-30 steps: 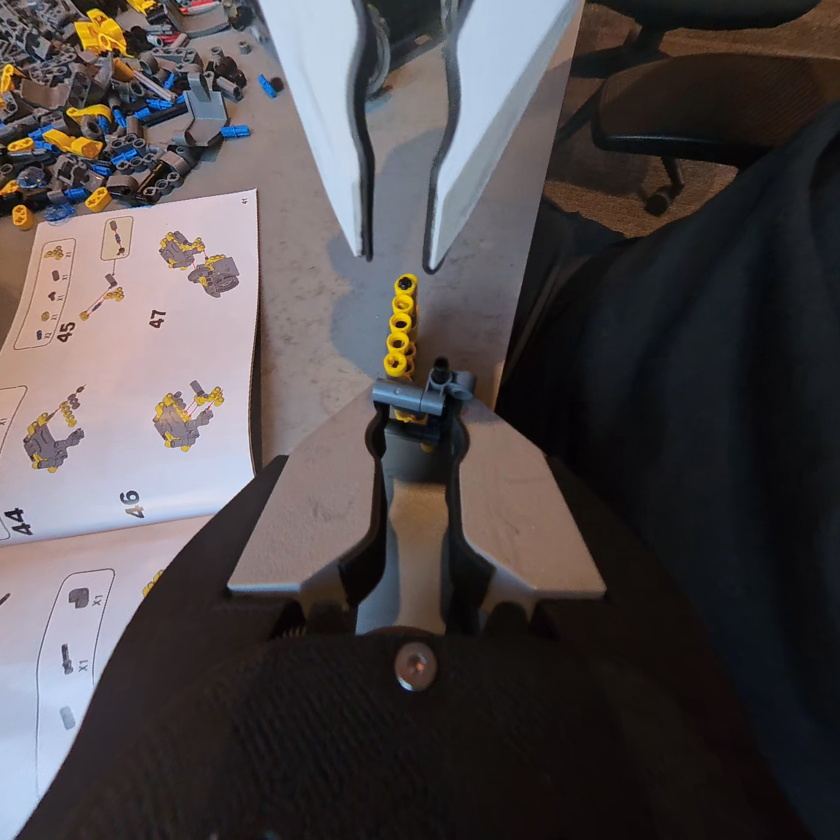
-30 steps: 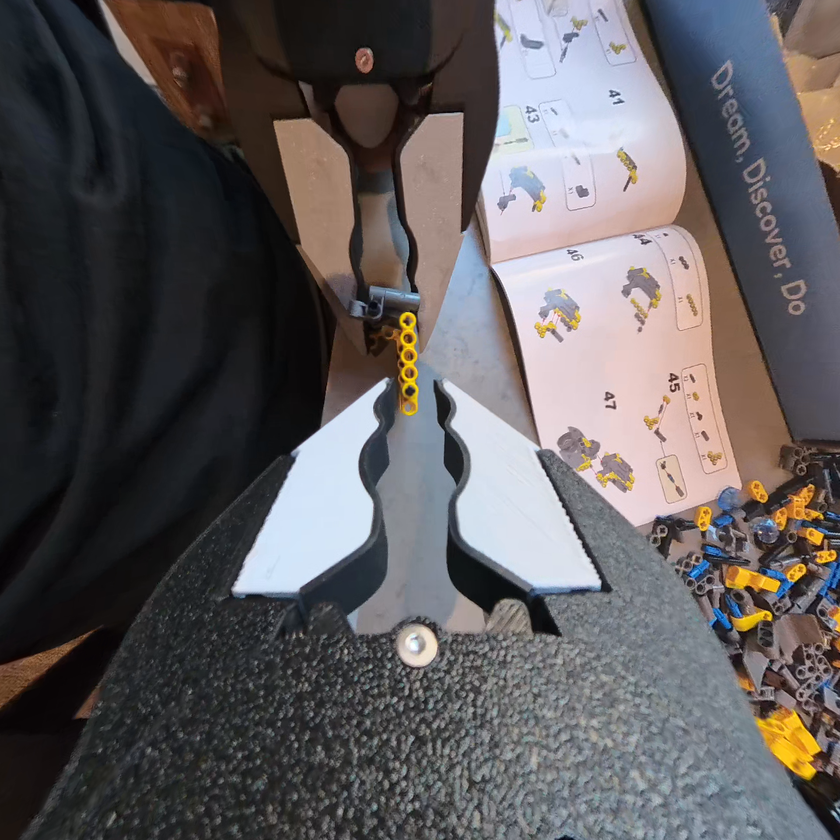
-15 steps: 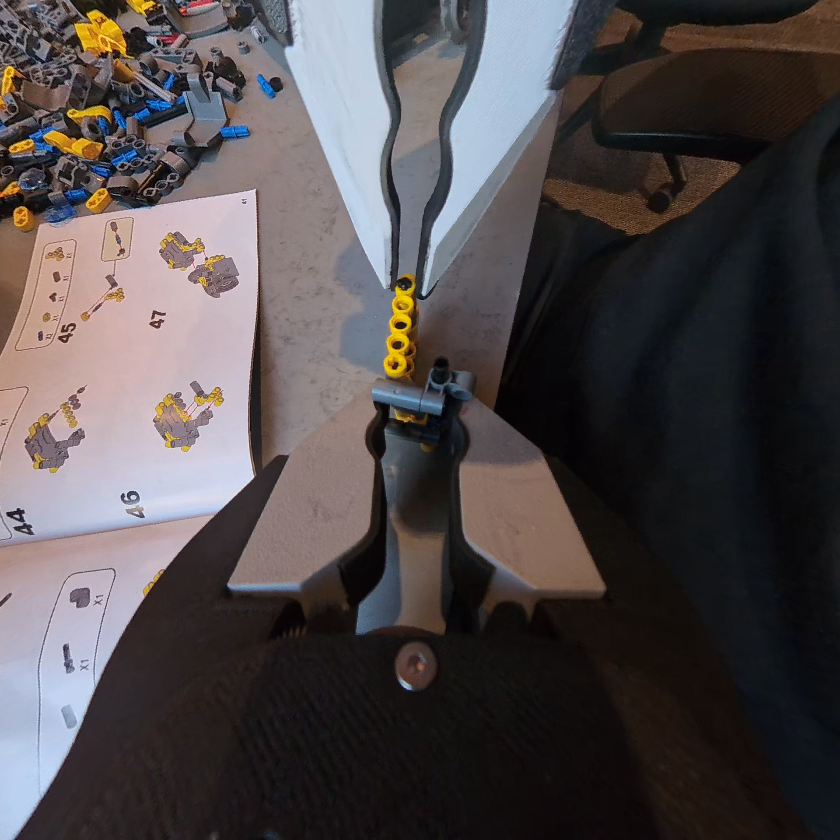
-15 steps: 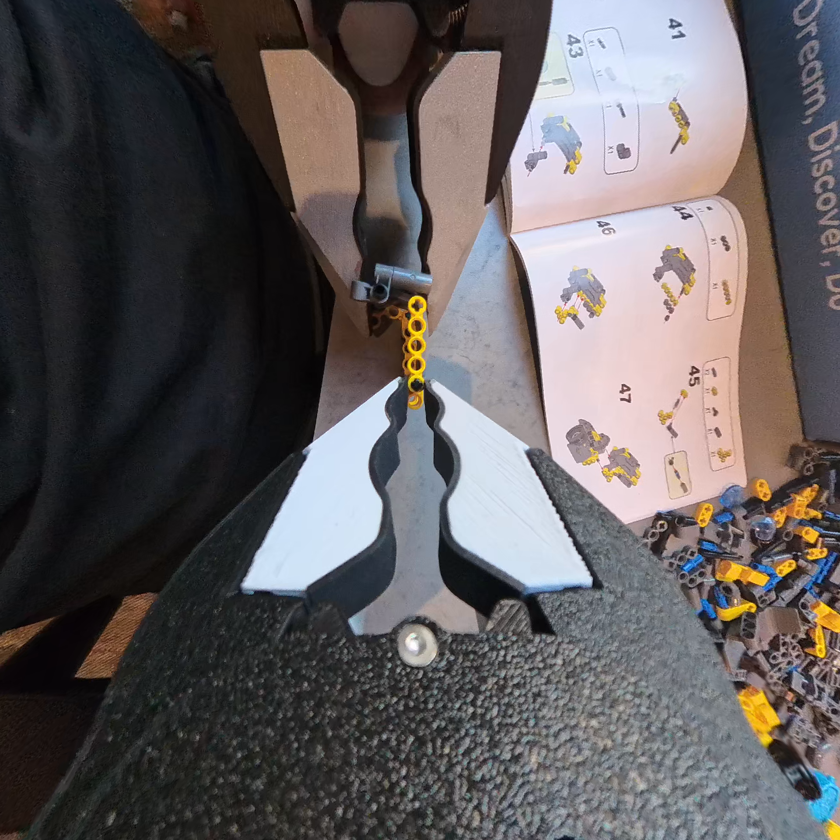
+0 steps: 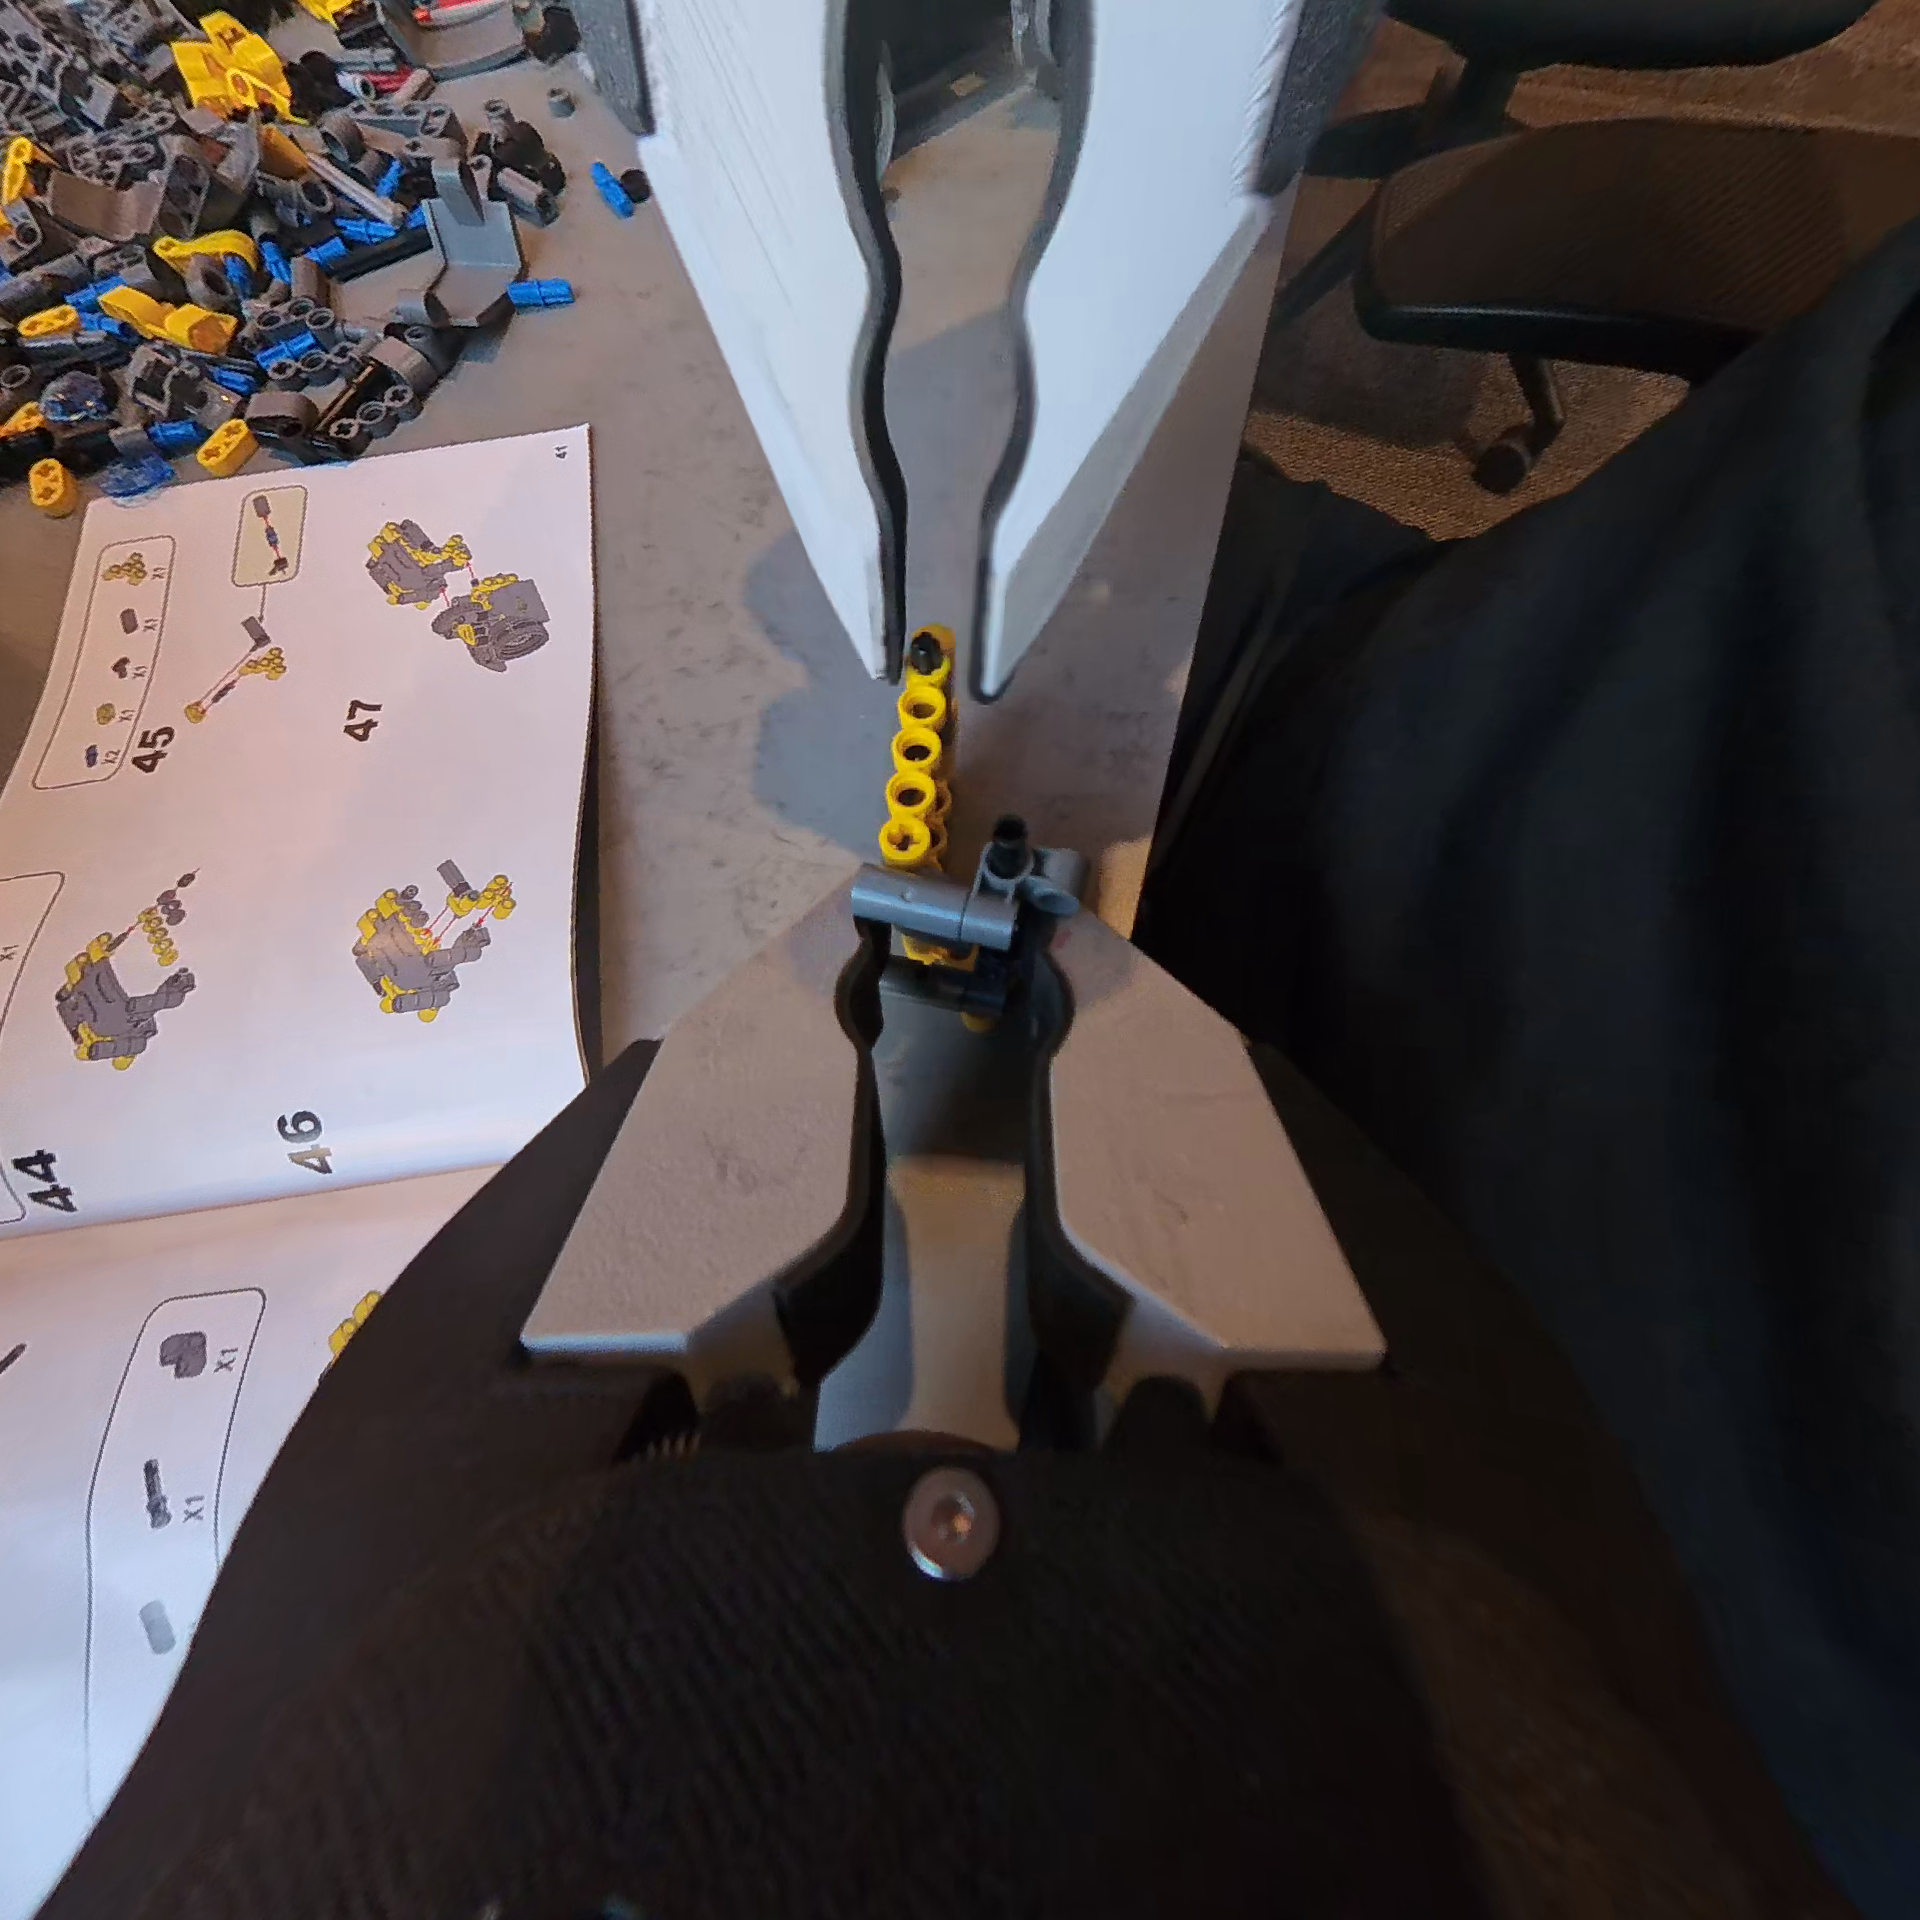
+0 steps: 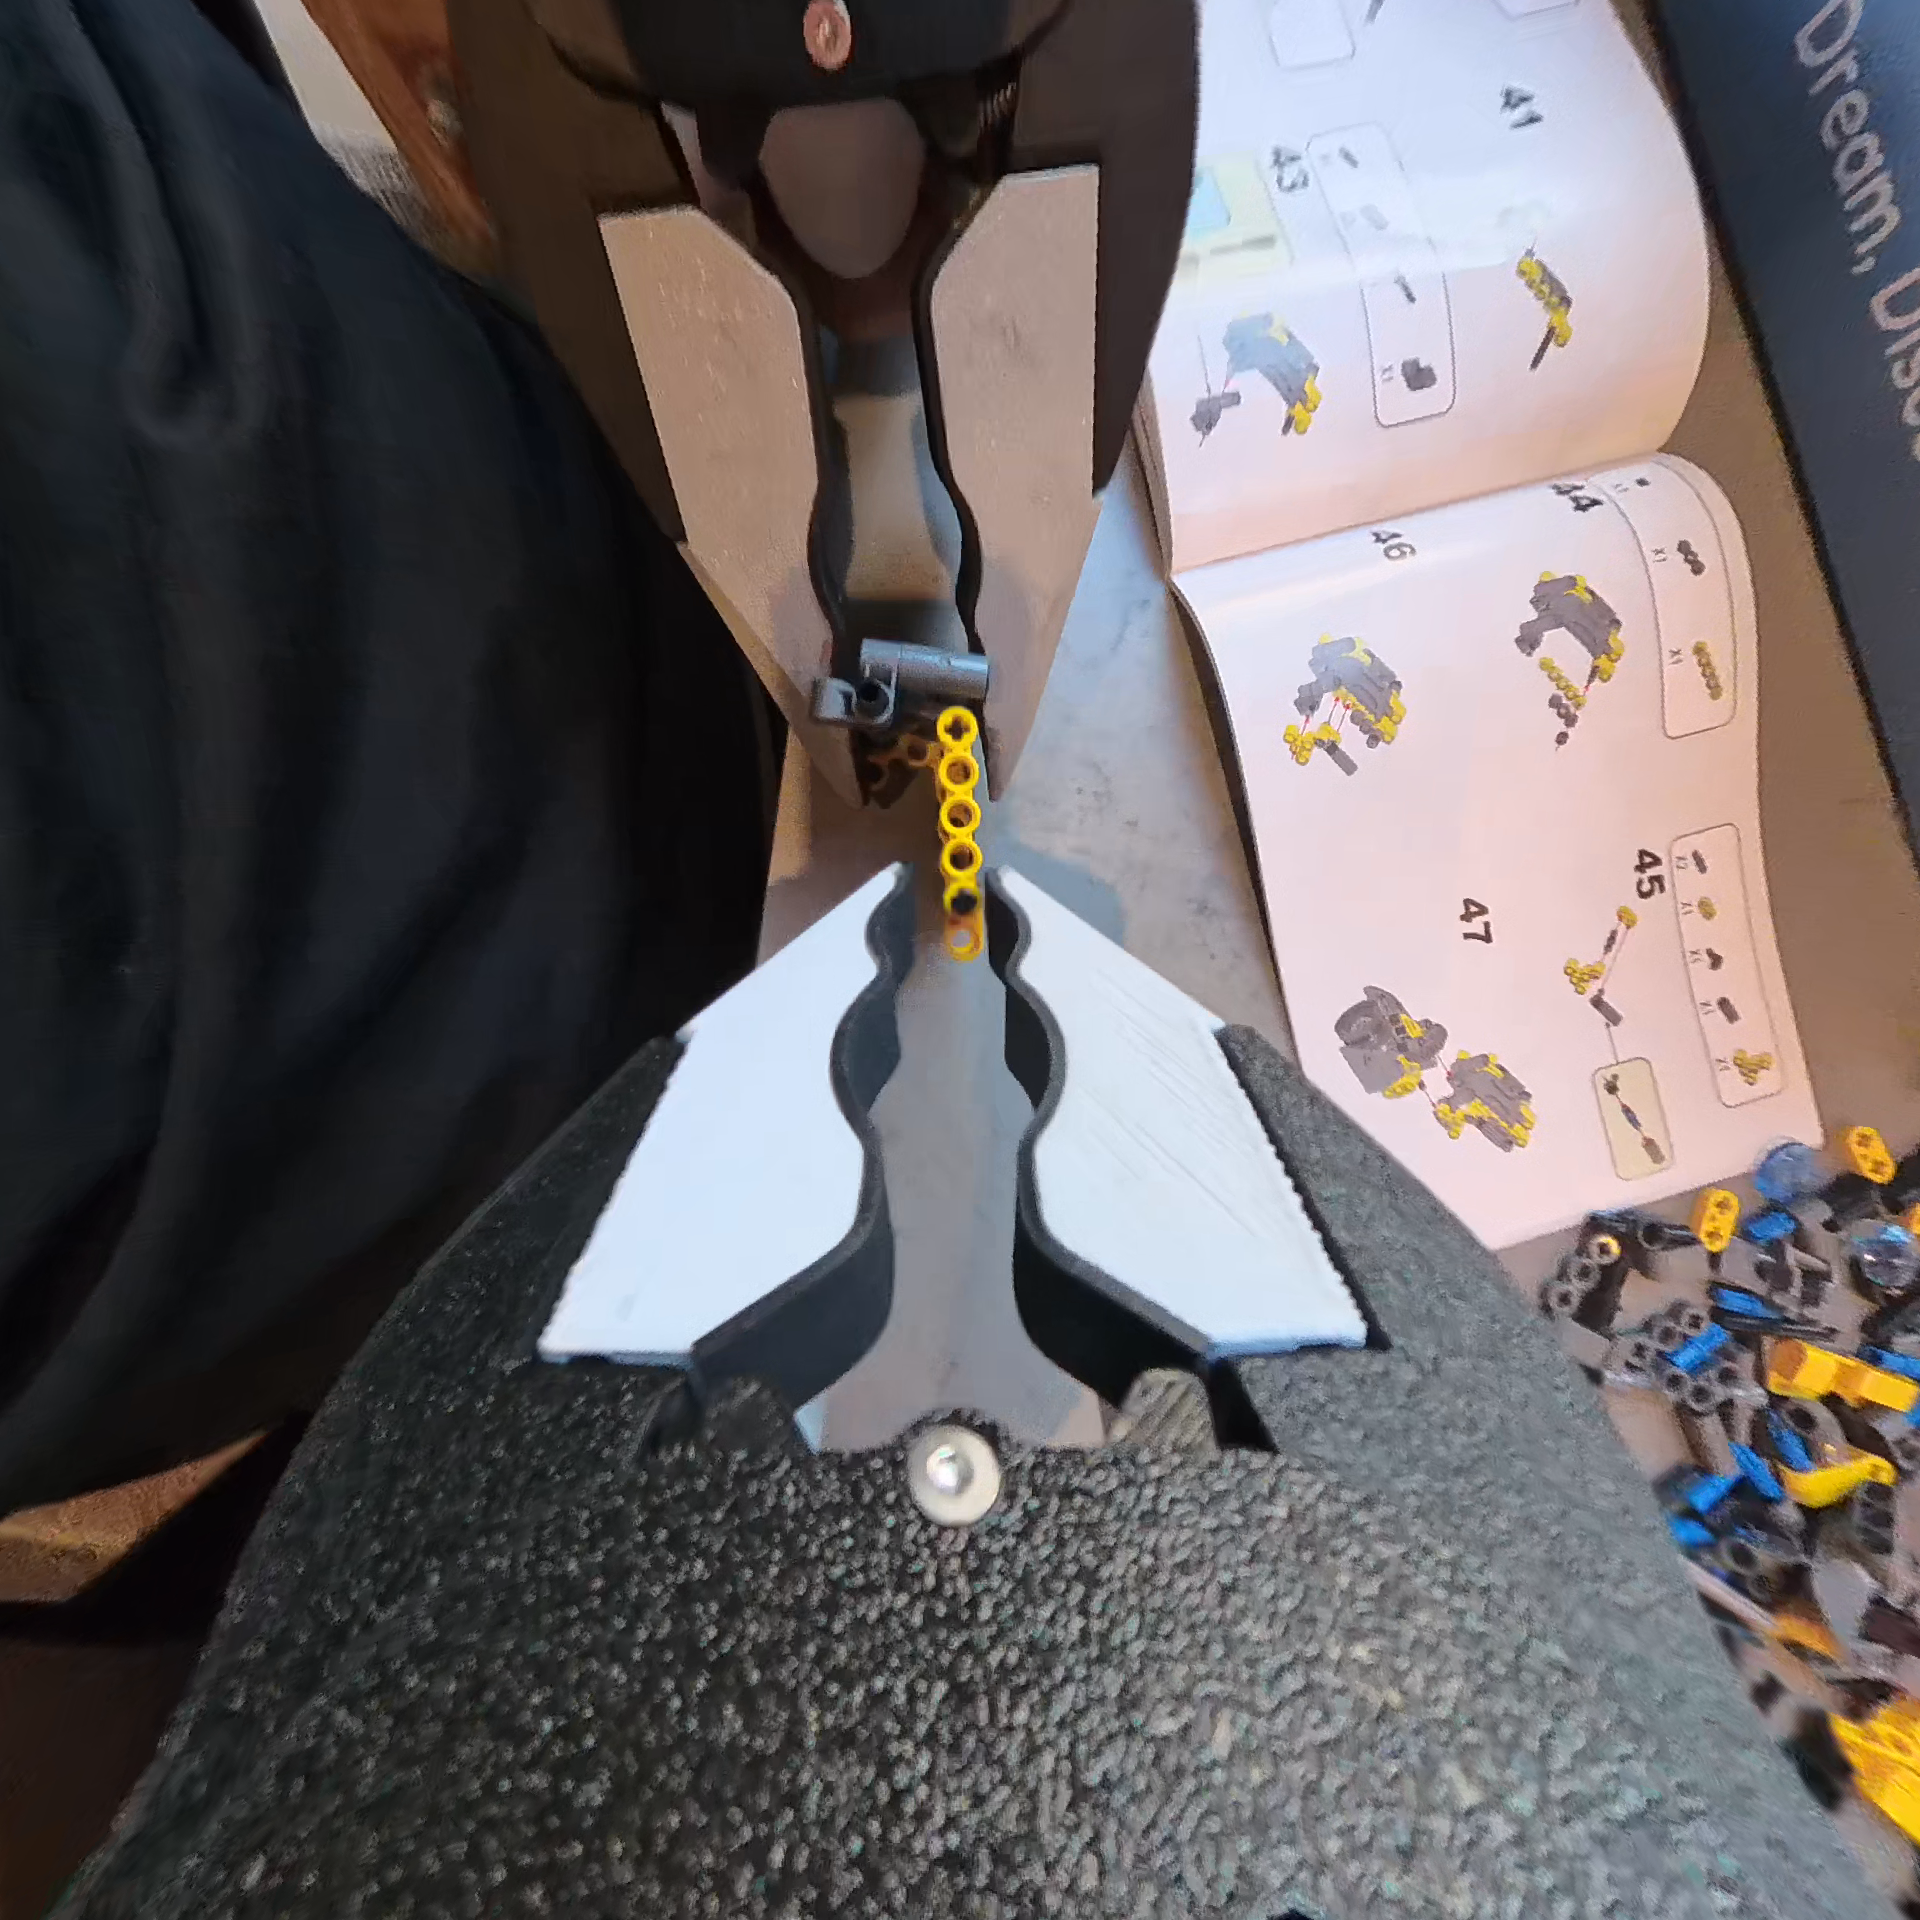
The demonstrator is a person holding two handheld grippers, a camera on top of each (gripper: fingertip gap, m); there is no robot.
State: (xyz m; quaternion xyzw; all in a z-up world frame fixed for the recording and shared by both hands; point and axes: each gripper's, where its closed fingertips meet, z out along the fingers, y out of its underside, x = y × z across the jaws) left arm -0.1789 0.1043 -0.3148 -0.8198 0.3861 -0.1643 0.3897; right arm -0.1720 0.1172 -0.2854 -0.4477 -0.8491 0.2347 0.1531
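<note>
My left gripper (image 5: 951, 935) has grey fingers and is shut on a small building-brick assembly: a grey connector (image 5: 935, 904) with a yellow holed beam (image 5: 914, 769) pointing forward over the grey table. My right gripper (image 6: 951, 883) has white fingers. Its tips stand slightly apart on either side of the beam's far end (image 6: 958, 821), with a small gap each side. A black pin (image 6: 966, 902) sits in a hole near that end and also shows in the left wrist view (image 5: 923, 652). The right gripper (image 5: 935, 681) faces the left gripper (image 6: 914, 727).
An open instruction booklet (image 5: 312, 831) (image 6: 1455, 831) lies beside the grippers. A pile of grey, blue and yellow parts (image 5: 208, 260) (image 6: 1787, 1351) lies beyond it. A dark blue box (image 6: 1849, 312) borders the booklet. A person's dark clothing (image 5: 1610, 935) and an office chair (image 5: 1558, 260) are past the table edge. Only a small space, under 4 cm, lies between the two pairs of fingers.
The right gripper closed on the beam's far end, then opened a little. A black pin now shows in the beam near that end. The left gripper held still.
</note>
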